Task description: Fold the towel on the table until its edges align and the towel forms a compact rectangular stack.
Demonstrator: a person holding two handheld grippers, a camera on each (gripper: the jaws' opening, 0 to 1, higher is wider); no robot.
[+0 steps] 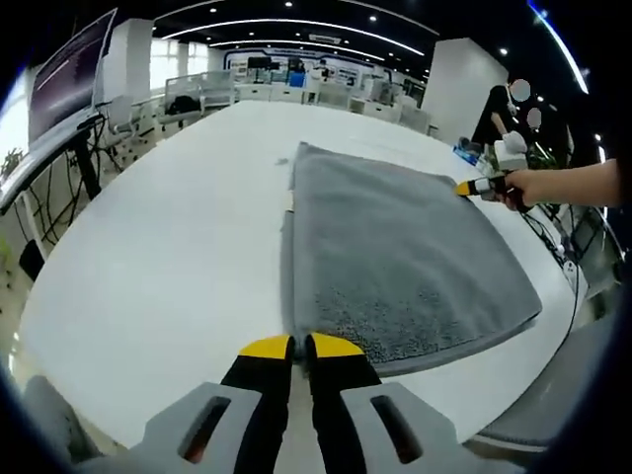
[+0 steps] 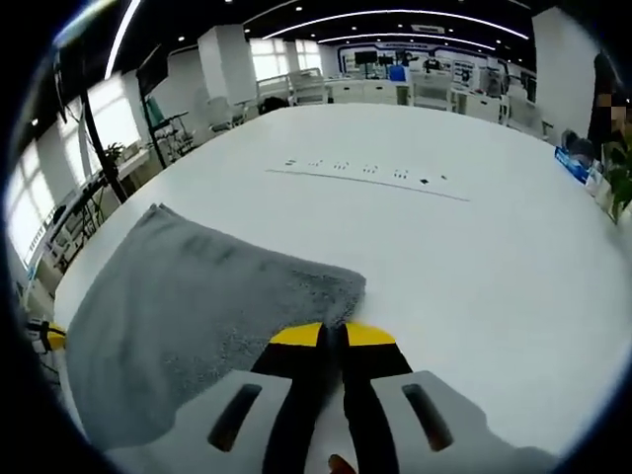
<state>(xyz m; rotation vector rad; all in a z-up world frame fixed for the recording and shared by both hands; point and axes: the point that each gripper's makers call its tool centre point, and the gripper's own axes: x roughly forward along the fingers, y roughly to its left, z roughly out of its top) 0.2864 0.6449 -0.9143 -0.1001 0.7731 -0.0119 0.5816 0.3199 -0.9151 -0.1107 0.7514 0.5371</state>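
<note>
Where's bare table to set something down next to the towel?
Left gripper view: wide bare table beside the towel, on the side away from the right gripper. Right gripper view: bare table past the towel's corner, up to the row of small marks. Crowded at the towel's gripped edges.

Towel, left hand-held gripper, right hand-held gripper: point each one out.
towel (image 1: 395, 257), left gripper view, middle of its grey top surface.
left hand-held gripper (image 1: 302, 346), left gripper view, between its yellow tips.
right hand-held gripper (image 2: 333, 336), right gripper view, between its yellow tips.
</note>
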